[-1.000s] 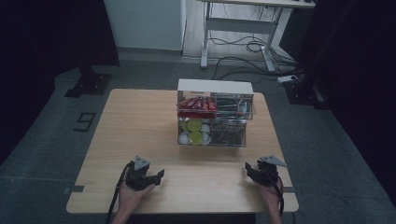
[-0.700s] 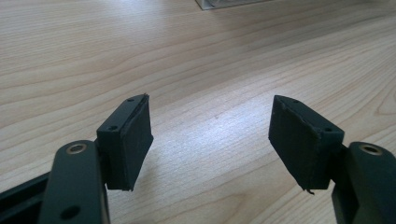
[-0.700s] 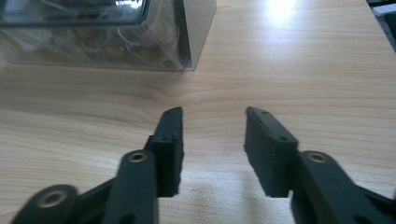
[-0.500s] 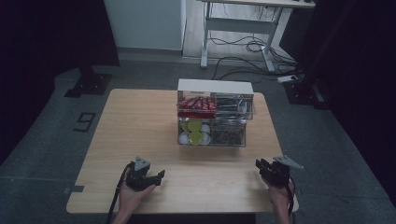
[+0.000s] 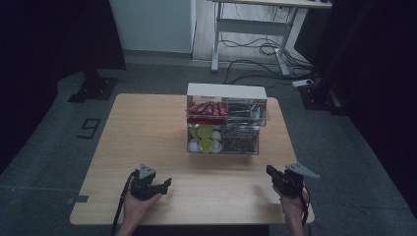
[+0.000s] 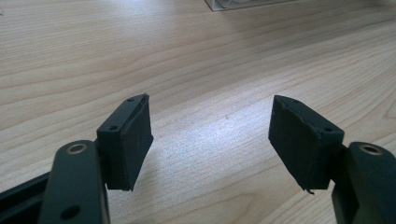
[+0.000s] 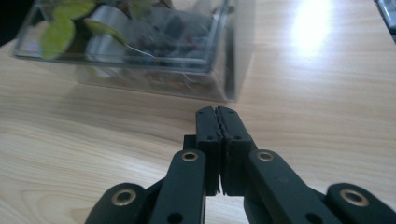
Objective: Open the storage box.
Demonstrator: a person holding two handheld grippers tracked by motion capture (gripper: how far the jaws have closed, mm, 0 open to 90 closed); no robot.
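While both grippers sit near the front edge of the wooden table, nothing is held by either. Left gripper: low over the tabletop at the front left, jaws spread wide, bare wood between the pads (gripper view confirms, nothing touching them). Right gripper: at the front right, held a bit above the table, jaws have just been closing and now meet pad to pad with nothing between them; its own view shows the two black fingers pressed together along a toothed seam.

Clear plastic organizer box stands upright near the table's middle, toward the far side, well apart from the left gripper and nearer to the right one. The right gripper points at its front right corner, box close ahead but not touched. Compartments as seen from above: red packets top left, yellow-green and white round pieces lower left, dark tangled small items lower right (too small to tell what they are), more unclear clutter top right. White panel along the box's back edge.

A hand grips the left tool from below; cable trails off the front edge.
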